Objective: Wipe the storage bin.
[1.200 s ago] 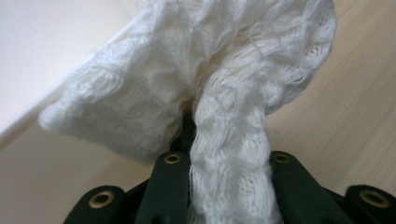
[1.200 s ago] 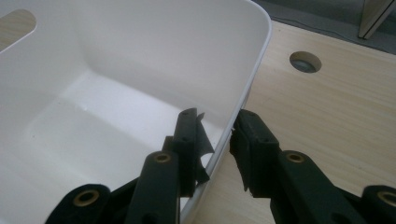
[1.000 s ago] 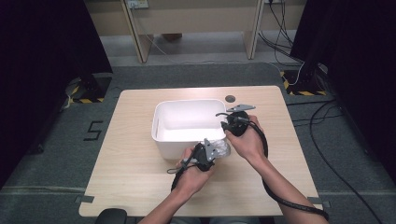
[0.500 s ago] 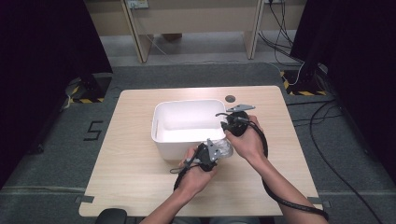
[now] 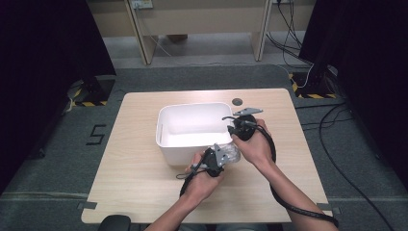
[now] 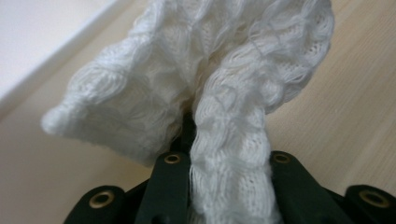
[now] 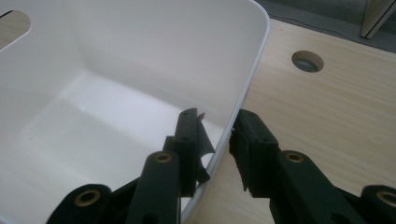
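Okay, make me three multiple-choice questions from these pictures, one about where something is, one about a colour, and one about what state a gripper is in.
1. Where do the right gripper's jaws stand?
A. One on each side of the white bin's wall
B. Flat on the table by the round hole
C. Around the knitted cloth

2. What colour is the knitted cloth in the left gripper?
A. Red
B. White
C. Dark blue

3. What is the state of the left gripper?
A. Wide open over the bin
B. Shut on nothing
C. Shut on the knitted cloth

Answers: 1 A, the right gripper view has one jaw inside the bin and one outside its rim. 2 B, the left gripper view shows white knit. 3 C, the cloth rises pinched from between the two jaws.
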A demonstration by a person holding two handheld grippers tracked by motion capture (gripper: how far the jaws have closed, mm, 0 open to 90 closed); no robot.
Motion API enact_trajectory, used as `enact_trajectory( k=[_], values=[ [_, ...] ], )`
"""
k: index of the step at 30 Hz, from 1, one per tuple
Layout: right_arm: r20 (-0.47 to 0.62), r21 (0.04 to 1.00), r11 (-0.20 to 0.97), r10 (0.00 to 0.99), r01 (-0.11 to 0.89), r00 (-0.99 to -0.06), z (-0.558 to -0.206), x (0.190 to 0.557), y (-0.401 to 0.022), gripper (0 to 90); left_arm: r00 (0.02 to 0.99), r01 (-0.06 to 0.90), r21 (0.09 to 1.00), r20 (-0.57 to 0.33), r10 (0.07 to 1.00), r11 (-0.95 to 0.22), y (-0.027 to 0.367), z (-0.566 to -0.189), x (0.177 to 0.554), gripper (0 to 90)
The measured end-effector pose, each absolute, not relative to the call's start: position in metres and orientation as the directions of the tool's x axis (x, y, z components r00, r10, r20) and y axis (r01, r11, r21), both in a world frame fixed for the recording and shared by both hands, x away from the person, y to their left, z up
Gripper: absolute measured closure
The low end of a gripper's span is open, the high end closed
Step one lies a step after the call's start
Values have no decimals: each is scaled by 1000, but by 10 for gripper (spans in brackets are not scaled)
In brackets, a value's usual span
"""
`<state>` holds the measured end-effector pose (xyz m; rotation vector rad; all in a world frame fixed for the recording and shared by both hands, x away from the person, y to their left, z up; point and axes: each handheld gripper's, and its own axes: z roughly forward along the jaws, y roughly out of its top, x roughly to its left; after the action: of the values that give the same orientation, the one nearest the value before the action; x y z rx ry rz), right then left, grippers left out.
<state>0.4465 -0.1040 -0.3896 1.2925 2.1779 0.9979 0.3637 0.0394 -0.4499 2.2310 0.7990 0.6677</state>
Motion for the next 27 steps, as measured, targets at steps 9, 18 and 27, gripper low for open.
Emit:
enact_trajectory(
  k=[9, 18, 27],
  values=[
    [6, 753, 314, 875, 578, -484, -390, 446, -103, 714, 679, 362, 717, 234, 695, -596, 39, -458, 367, 772],
    [7, 753, 315, 874, 578, -486, -390, 446, -103, 715, 679, 369, 708, 237, 695, -602, 39, -468, 368, 772],
    [9, 753, 313, 874, 578, -485, -390, 446, -103, 715, 679, 383, 696, 233, 696, -607, 40, -478, 369, 772]
  ],
)
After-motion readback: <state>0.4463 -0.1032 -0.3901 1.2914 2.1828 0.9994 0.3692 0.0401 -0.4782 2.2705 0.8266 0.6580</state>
